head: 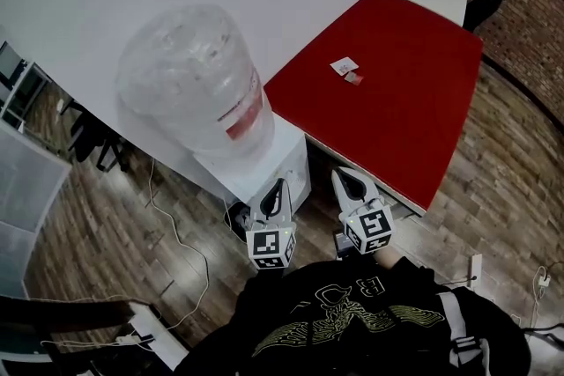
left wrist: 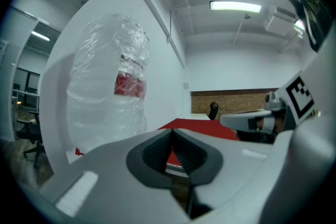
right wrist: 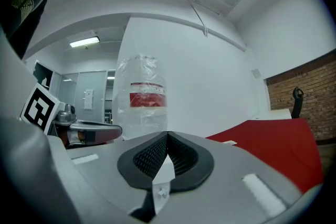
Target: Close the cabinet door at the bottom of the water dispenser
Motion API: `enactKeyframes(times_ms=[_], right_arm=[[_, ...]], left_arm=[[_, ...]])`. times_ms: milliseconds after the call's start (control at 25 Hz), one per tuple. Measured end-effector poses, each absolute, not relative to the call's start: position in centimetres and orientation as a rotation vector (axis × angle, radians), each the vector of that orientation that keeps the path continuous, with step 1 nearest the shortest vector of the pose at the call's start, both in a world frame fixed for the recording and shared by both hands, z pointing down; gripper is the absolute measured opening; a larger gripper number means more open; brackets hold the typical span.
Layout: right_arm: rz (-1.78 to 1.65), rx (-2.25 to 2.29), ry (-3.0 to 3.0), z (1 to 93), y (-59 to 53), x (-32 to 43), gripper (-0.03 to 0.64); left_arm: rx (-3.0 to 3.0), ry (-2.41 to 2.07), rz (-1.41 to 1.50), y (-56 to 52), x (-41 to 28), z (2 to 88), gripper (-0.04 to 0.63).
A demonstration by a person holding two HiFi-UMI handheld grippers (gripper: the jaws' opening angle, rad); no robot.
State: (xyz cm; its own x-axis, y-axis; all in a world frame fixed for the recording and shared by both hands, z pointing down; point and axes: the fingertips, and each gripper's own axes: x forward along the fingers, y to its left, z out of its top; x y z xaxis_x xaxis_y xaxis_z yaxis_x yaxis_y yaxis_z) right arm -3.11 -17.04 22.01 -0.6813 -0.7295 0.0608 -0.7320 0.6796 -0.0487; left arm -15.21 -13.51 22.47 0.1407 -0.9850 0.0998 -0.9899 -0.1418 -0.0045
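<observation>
The water dispenser (head: pixel 275 165) is a white cabinet against the wall, topped by a large clear bottle (head: pixel 194 84) with a red label. From above, its bottom cabinet door is hidden by the dispenser's own top. My left gripper (head: pixel 280 184) is held level in front of the dispenser, jaws shut with nothing between them. My right gripper (head: pixel 345 175) is beside it to the right, also shut and empty, at the edge of the red table (head: pixel 388 101). The bottle (left wrist: pixel 107 97) fills the left of the left gripper view and stands centre (right wrist: pixel 142 97) in the right gripper view.
White cables (head: pixel 176 233) trail over the wooden floor left of the dispenser. Small paper scraps (head: pixel 345 66) lie on the red table. A power strip (head: pixel 476 269) sits on the floor at right. A person (head: pixel 485 0) stands far off by the brick wall.
</observation>
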Motion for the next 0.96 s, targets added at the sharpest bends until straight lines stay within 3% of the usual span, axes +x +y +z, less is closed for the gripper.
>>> enactKeyframes(times_ms=[960], right_arm=[[0.124,1.237,-2.838,22.6,-16.7,-2.2,-0.005]], left_arm=[[2.327,-2.017,0.161,-13.2,-13.7,23.0,0.008]])
